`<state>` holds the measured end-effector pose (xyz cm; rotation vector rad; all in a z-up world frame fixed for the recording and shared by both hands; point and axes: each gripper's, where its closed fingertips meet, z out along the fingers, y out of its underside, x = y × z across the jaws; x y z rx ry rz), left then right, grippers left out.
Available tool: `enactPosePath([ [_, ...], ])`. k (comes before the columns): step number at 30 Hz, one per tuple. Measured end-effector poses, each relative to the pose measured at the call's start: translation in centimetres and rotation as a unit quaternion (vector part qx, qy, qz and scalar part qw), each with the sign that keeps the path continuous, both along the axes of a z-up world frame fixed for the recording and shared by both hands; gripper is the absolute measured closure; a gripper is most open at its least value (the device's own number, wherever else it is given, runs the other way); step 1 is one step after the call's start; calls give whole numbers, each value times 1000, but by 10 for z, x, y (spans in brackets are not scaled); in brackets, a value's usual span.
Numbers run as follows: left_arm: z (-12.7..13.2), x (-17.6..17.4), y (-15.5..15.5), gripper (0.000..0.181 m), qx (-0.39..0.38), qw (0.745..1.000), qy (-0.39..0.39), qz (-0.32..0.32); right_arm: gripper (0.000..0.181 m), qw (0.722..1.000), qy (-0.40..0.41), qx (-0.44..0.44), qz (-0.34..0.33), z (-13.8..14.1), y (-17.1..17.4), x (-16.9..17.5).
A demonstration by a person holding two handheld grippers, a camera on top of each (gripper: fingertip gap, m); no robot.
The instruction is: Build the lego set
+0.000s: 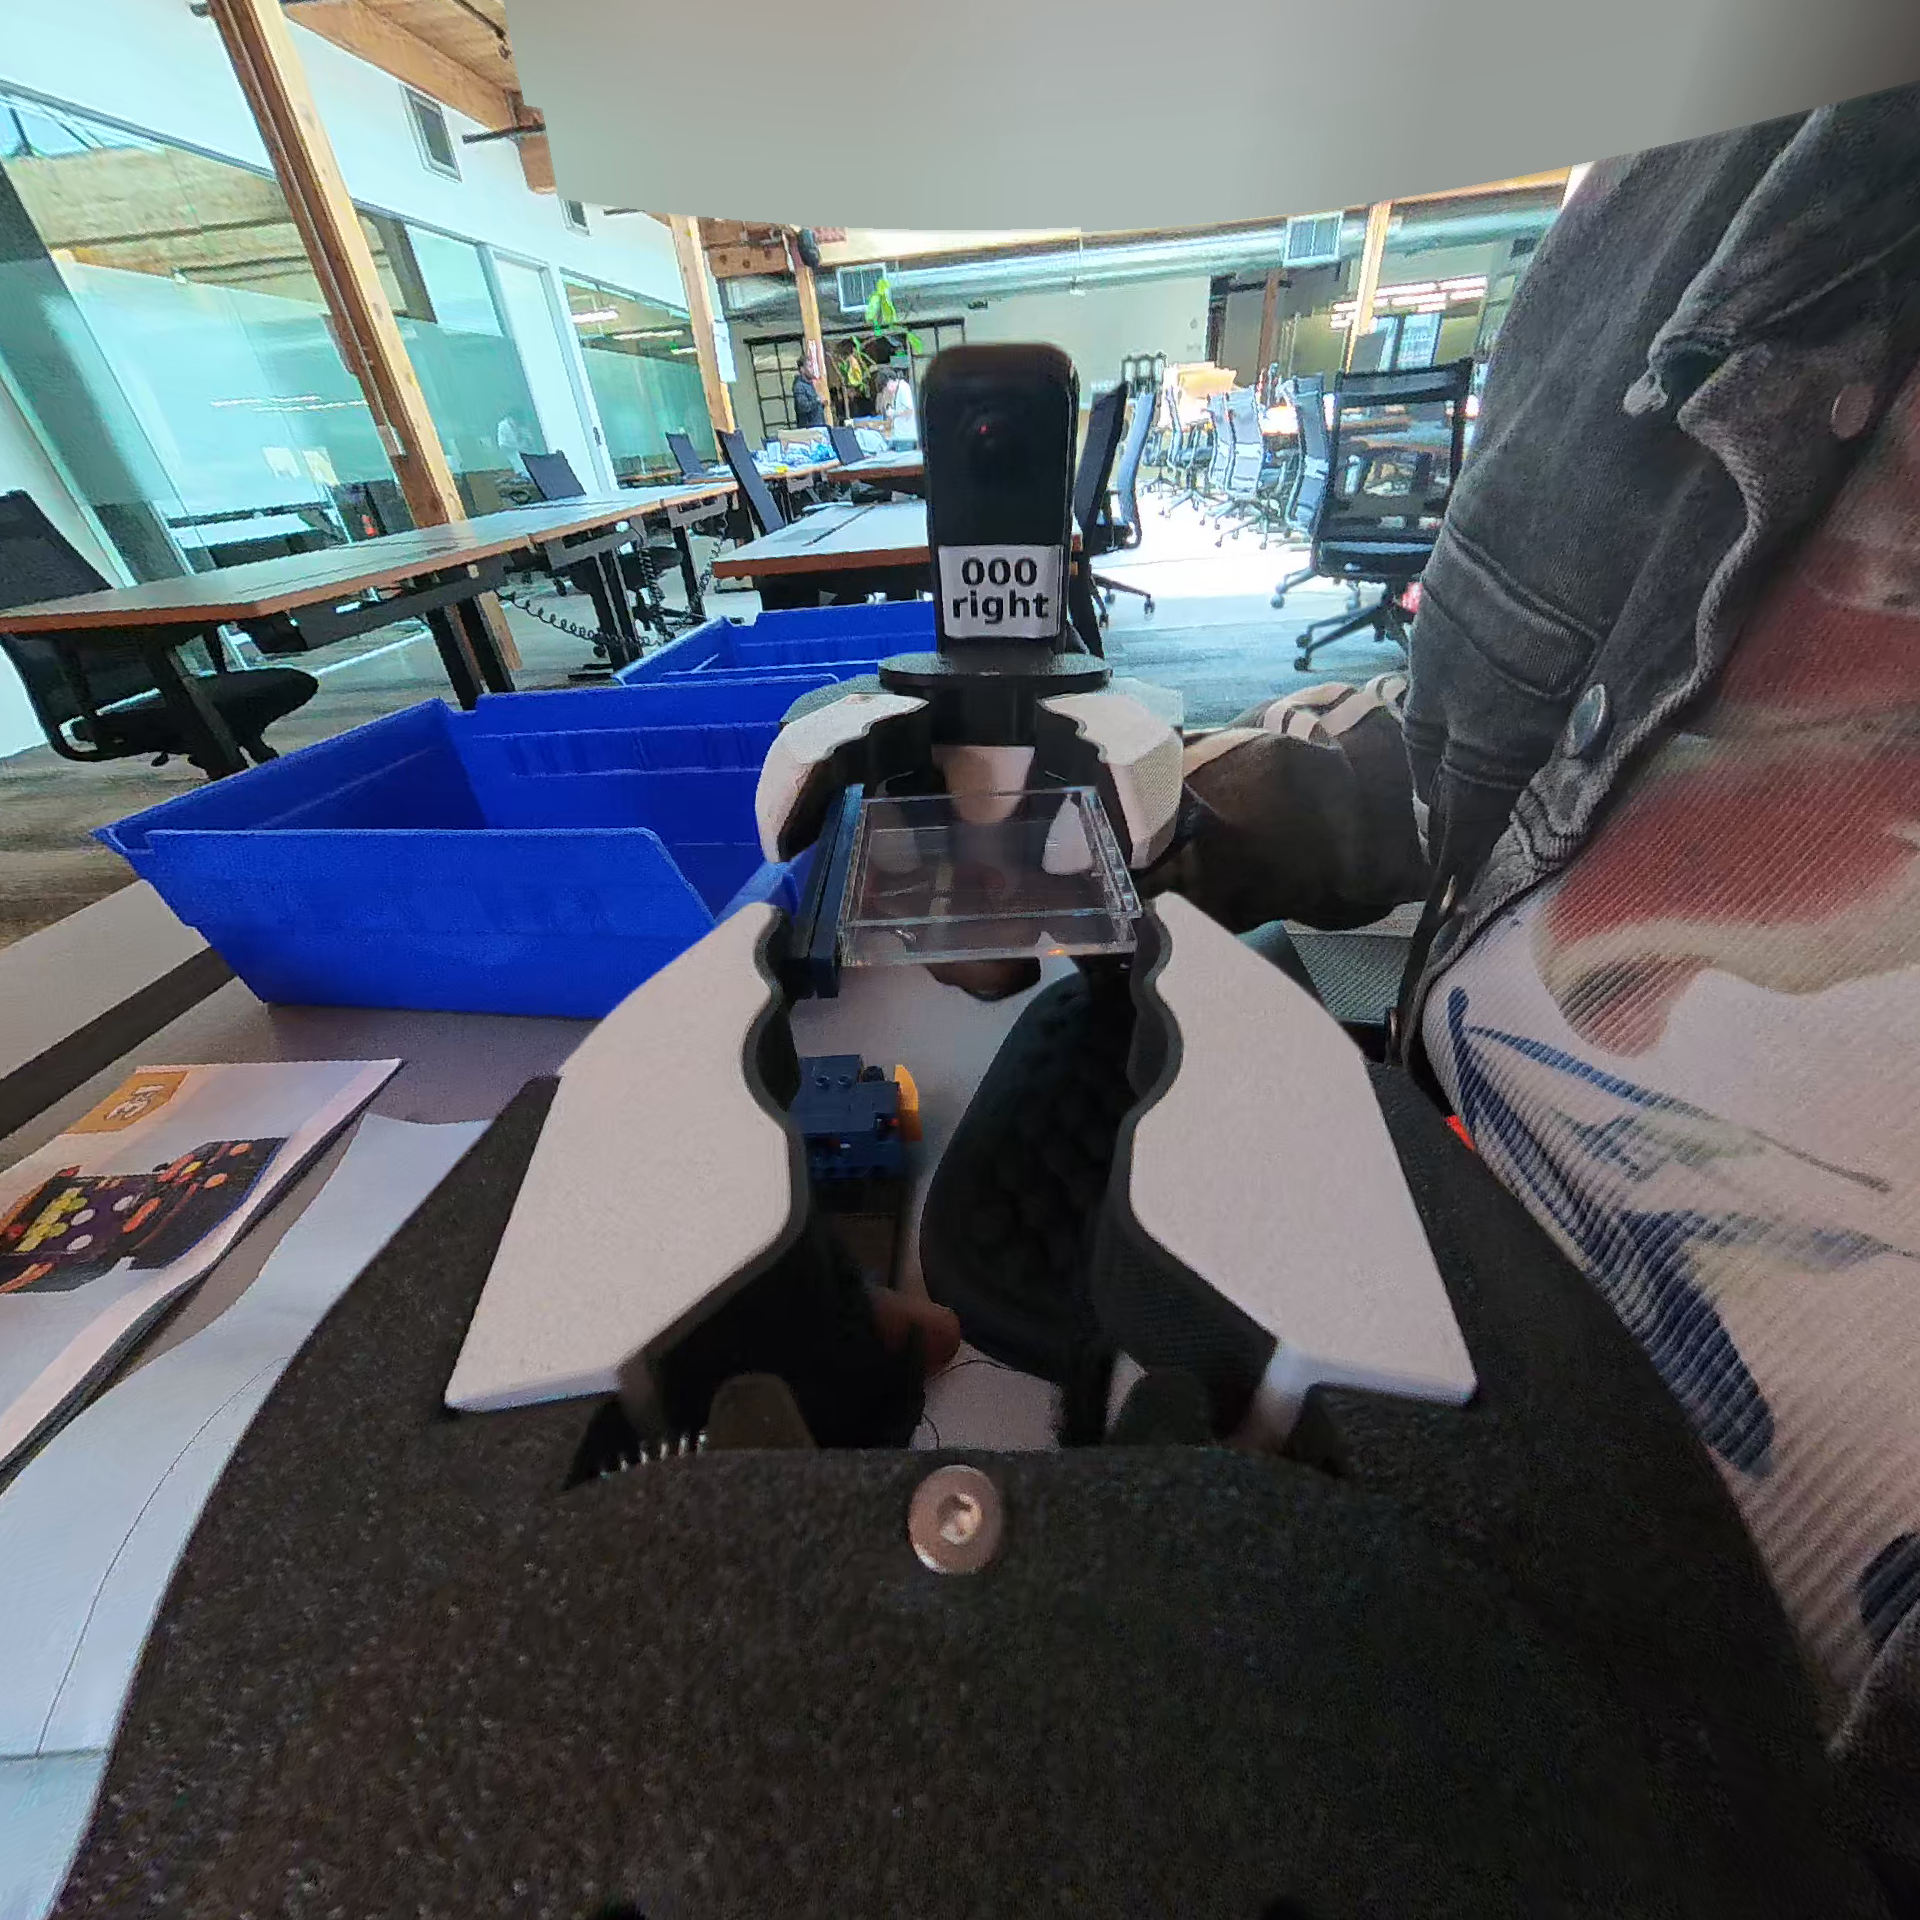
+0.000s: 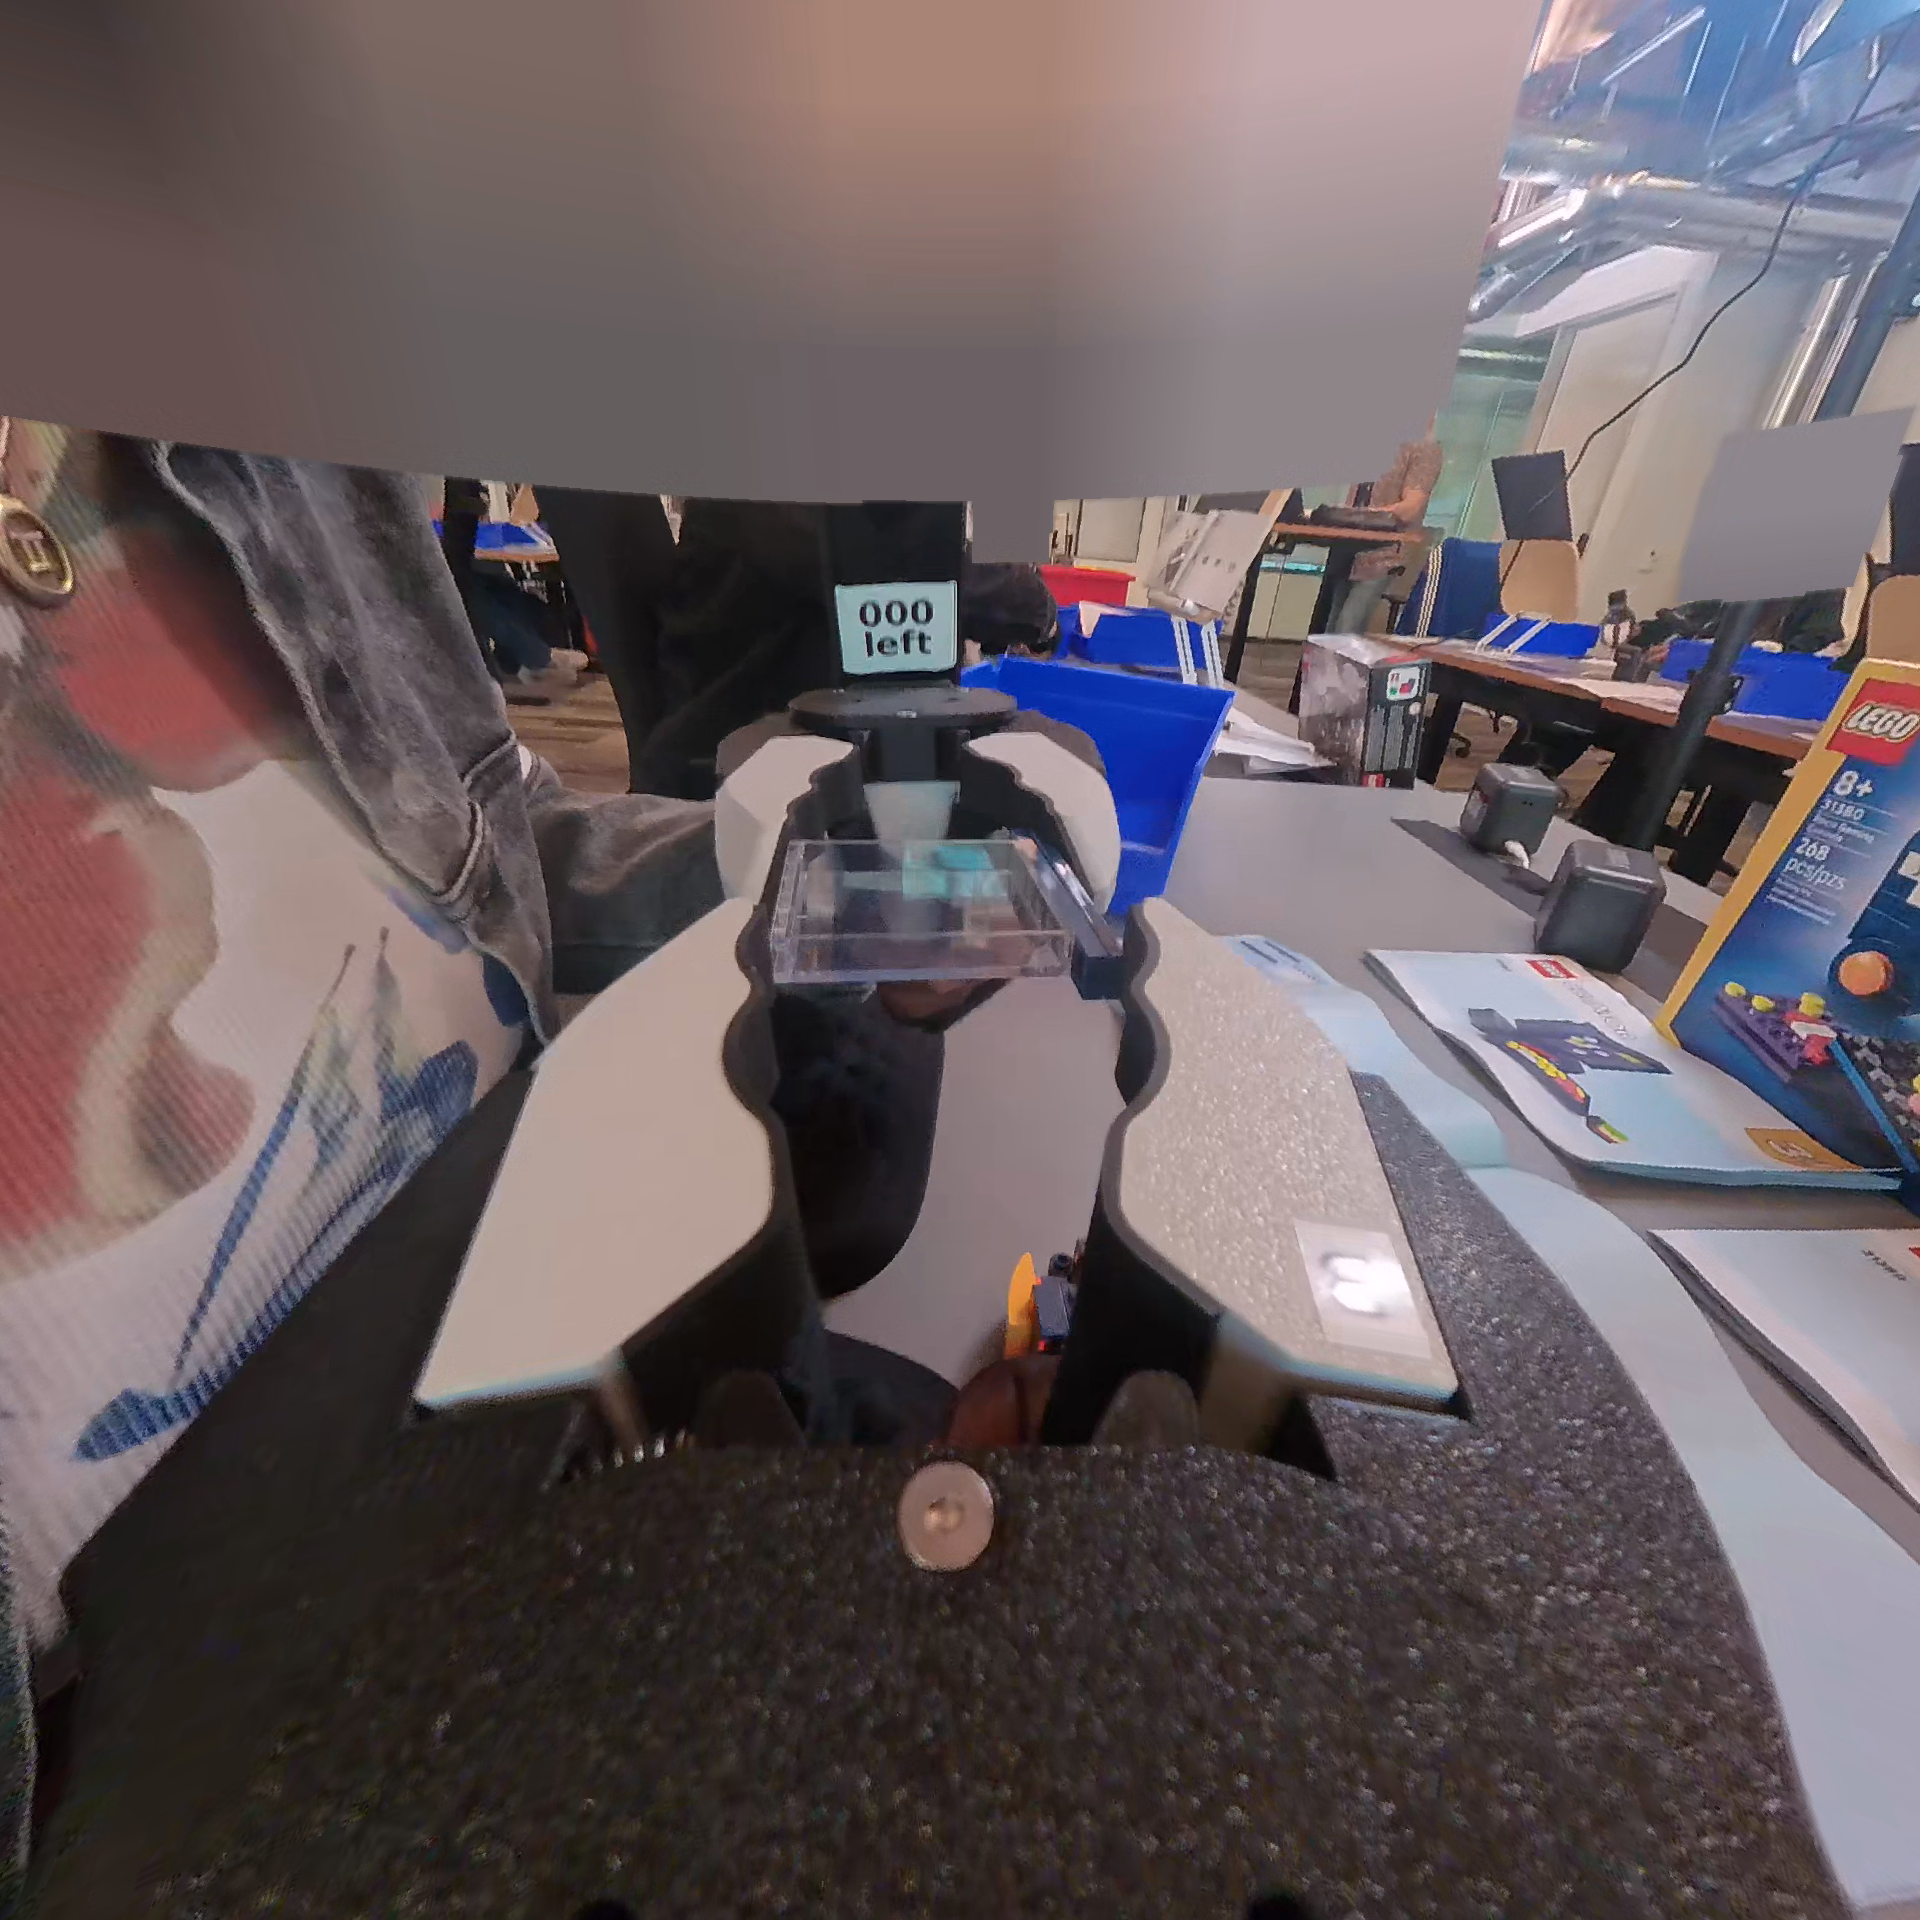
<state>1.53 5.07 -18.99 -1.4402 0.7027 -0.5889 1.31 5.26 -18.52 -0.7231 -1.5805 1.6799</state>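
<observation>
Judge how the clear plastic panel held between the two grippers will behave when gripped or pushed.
The clear panel looks rigid: it keeps flat, straight edges between the left gripper and right gripper. Its glossy faces probably make it slippery, so it may slide if squeezed unevenly. It seems thin and light, joined along one side to a dark blue piece, so pushing hard there might pop it loose.

You have two grippers, left (image 1: 961, 935) and right (image 2: 940, 935), meeting at one clear panel (image 1: 987, 878). On your table sit two blue bins (image 1: 436, 862), one Lego box (image 2: 1808, 914), and one small blue-and-orange build (image 1: 857, 1117). Two instruction booklets (image 2: 1558, 1070) lie beside them.
</observation>
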Motion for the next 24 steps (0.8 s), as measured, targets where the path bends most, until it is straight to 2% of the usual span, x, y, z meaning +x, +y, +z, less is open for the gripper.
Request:
enactPosePath([
  [9, -5, 3, -3, 120, 10, 1000, 7, -15, 117, 999, -35, 37, -2, -13, -2, 3],
  [17, 1, 7, -9, 120, 53, 998, 3, -41, 117, 995, 12, 96, -16, -3, -6, 7],
  [18, 5, 5, -10, 114, 52, 998, -13, -44, 117, 994, 10, 105, -26, -3, -3, 5],
  [19, 8, 3, -9, 97, 51, 998, -15, -42, 117, 993, 5, 115, -34, -5, 0, 3],
  [22, -11, -4, 2, 79, 30, 993, 118, 9, 117, 984, -32, 167, -50, -15, 4, -2],
  [24, -22, -1, 5, 84, 9, 982, 188, 14, 117, 973, -57, 214, -65, -20, 6, -5],
])
